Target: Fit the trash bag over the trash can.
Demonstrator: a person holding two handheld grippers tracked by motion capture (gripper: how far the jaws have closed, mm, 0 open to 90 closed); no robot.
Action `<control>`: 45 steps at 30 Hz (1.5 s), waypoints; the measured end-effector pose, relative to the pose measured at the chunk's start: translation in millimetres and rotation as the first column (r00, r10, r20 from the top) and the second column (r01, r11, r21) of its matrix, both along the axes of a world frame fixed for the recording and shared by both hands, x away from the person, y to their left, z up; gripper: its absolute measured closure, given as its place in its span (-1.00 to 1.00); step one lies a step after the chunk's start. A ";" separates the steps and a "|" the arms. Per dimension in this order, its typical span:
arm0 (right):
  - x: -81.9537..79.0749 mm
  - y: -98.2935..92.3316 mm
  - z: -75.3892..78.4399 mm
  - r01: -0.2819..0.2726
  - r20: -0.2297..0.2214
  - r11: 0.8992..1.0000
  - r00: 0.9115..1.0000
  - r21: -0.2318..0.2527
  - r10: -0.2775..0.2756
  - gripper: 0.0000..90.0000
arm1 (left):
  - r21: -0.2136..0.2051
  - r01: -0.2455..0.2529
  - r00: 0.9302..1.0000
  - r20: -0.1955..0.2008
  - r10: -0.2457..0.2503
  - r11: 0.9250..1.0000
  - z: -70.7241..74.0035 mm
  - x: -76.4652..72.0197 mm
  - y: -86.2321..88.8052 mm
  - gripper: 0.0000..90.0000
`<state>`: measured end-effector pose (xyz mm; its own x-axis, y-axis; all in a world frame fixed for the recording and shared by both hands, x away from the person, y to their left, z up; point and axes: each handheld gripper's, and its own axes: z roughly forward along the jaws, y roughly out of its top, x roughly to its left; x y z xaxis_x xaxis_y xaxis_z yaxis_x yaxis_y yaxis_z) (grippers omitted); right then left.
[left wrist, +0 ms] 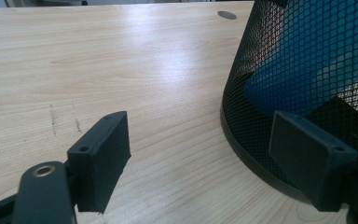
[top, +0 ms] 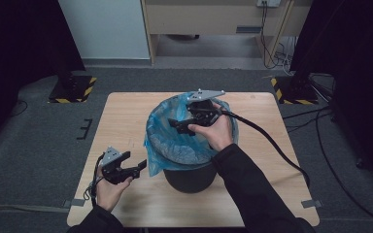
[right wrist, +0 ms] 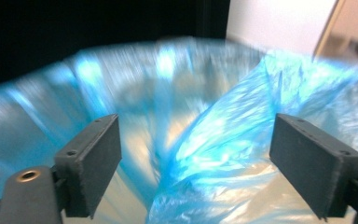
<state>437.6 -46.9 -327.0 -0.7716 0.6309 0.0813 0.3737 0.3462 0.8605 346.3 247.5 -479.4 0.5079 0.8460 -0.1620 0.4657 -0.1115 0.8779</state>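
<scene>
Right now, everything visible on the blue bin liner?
The blue bin liner is thin, translucent, crinkled plastic lining a black mesh waste bin that stands upright on the wooden table. Its top is folded over the rim and hangs loosely down the outside, longest on the side toward the left gripper. Inside, a fold of it rises between the open jaws of the right gripper, which hangs over the opening; whether they touch cannot be told. The blue shows through the mesh.

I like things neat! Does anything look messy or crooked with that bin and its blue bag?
Yes. The blue bag isn't smooth around the black mesh bin: it hangs crumpled over the near-left rim, and a loose fold bunches up inside. The open right gripper hovers over the bag; the left gripper waits beside the bin, open.
</scene>
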 end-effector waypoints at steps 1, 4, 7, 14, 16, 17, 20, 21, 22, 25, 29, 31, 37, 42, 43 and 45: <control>0.8 0.9 -2.2 0.000 -0.019 1.000 1.000 -0.032 0.000 -0.70 | 0.003 0.000 1.000 0.001 0.000 1.000 0.0 0.1 0.3 -0.56; 2.2 2.9 -8.8 0.014 -0.054 0.989 0.998 -0.149 -0.022 -0.74 | 0.004 0.000 1.000 0.002 0.000 1.000 0.4 -0.4 0.7 -0.56; 3.7 1.6 -14.1 0.028 -0.070 0.974 0.996 -0.225 -0.045 -0.81 | 0.004 -0.002 1.000 0.001 0.002 1.000 0.2 -0.3 0.7 -0.57; 5.8 3.3 -21.1 0.009 -0.154 0.964 0.987 -0.267 -0.052 -0.82 | 0.004 0.000 1.000 -0.004 0.000 1.000 -0.5 -0.1 0.0 -0.57; 6.2 2.9 -21.2 0.016 -0.145 0.965 0.988 -0.262 -0.056 -0.82 | 0.007 0.000 1.000 -0.005 0.000 1.000 -0.6 0.1 0.2 -0.57; 6.4 2.4 -20.5 0.017 -0.140 0.966 0.989 -0.258 -0.055 -0.81 | 0.006 0.001 1.000 -0.006 -0.001 1.000 -0.8 0.1 0.0 -0.58; 5.5 0.2 -13.9 0.036 -0.087 0.980 0.995 -0.197 -0.054 -0.80 | 0.007 0.003 1.000 -0.007 -0.003 1.000 -0.9 0.1 -0.5 -0.58; 4.9 -0.6 -11.4 0.045 -0.066 0.984 0.996 -0.172 -0.057 -0.79 | 0.008 0.004 1.000 -0.007 -0.004 1.000 -1.0 0.3 -0.6 -0.58; 3.9 -1.3 -8.7 0.053 -0.042 0.988 0.997 -0.146 -0.060 -0.79 | 0.010 0.005 1.000 -0.009 -0.005 1.000 -1.1 0.4 -0.6 -0.58; 1.0 -3.4 -1.2 0.060 0.009 0.996 0.998 -0.060 -0.060 -0.76 | 0.011 0.007 1.000 -0.008 -0.007 1.000 -1.1 0.4 -0.6 -0.58; -1.0 -7.6 7.4 0.090 0.080 0.995 0.992 0.035 -0.092 -0.69 | 0.008 0.006 1.000 -0.008 -0.006 1.000 -1.0 0.2 -0.6 -0.58; -2.1 -10.3 12.2 0.096 0.108 0.992 0.989 0.080 -0.104 -0.54 | 0.008 0.006 1.000 -0.007 -0.006 1.000 -0.9 0.2 -0.6 -0.58; -6.7 -13.5 17.1 0.068 0.072 0.991 0.994 0.114 -0.077 0.25 | 0.011 0.008 1.000 -0.009 -0.008 1.000 -1.1 0.3 -1.0 -0.58; -4.2 -10.7 13.8 0.054 -0.004 0.996 0.999 0.074 -0.053 0.56 | 0.009 0.009 1.000 -0.014 -0.009 1.000 -1.4 0.5 -0.8 -0.56; -3.3 -9.9 12.5 0.052 -0.028 0.997 0.998 0.057 -0.051 0.57 | 0.009 0.009 1.000 -0.014 -0.009 1.000 -1.4 0.4 -0.9 -0.56; -0.5 -7.3 7.0 0.051 -0.073 0.999 0.996 -0.001 -0.051 0.49 | 0.008 0.010 1.000 -0.014 -0.010 1.000 -1.4 0.4 -1.1 -0.56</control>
